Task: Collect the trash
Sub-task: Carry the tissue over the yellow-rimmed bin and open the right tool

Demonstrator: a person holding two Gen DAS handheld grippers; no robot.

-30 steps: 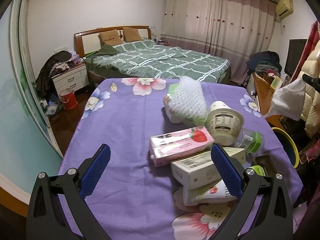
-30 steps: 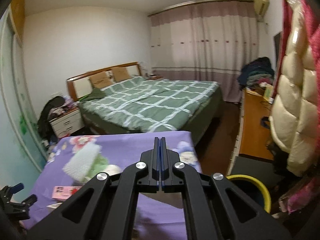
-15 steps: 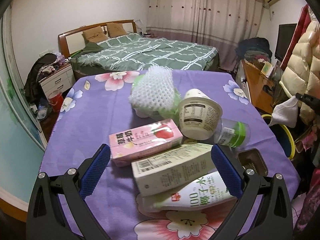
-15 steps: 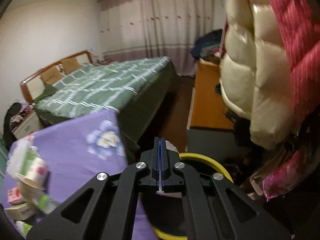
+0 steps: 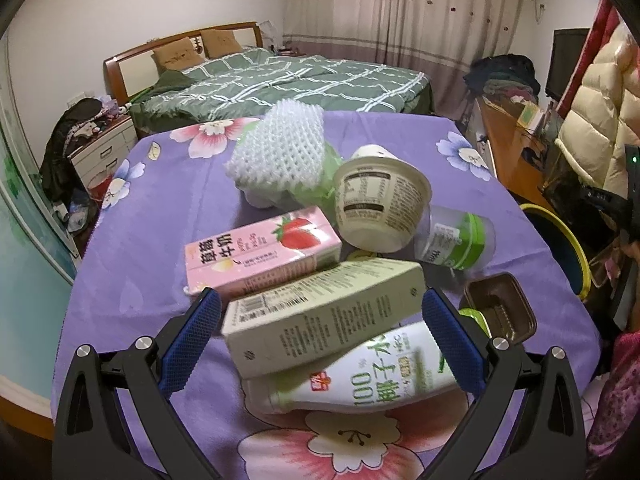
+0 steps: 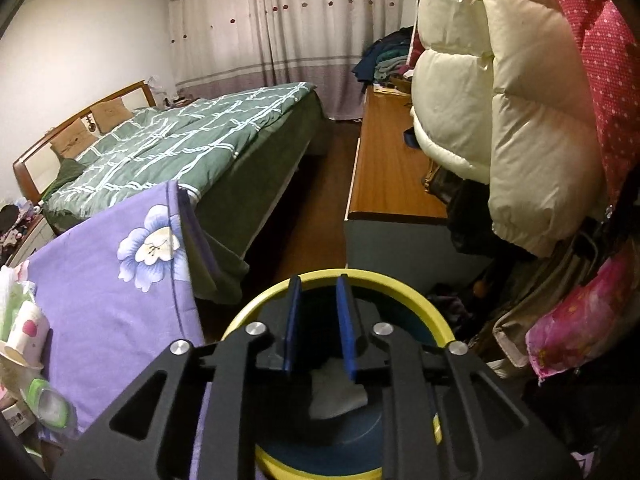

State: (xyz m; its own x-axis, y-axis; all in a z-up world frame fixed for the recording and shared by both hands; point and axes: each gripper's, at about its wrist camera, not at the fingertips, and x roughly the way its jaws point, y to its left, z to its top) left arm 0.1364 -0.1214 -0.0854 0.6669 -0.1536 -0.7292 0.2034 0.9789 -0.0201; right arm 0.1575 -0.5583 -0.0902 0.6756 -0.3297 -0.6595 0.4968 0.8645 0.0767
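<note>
White crumpled tissue (image 6: pixel 338 394) lying inside the yellow-rimmed bin (image 6: pixel 400 292), free below the right gripper (image 6: pixel 319 328), fingers a narrow gap apart and opening, nothing between. Beige carton (image 5: pixel 324 316) near the bench (image 5: pixel 160 216) front edge, on a white bottle (image 5: pixel 360 380), between the wide fingers of the left gripper (image 5: pixel 320 320), not pressed

Both grippers, left (image 5: pixel 320 336) and right (image 6: pixel 319 324), are showing black cut-out frames, silver screws and blue textured pads (image 5: pixel 188 344).
</note>
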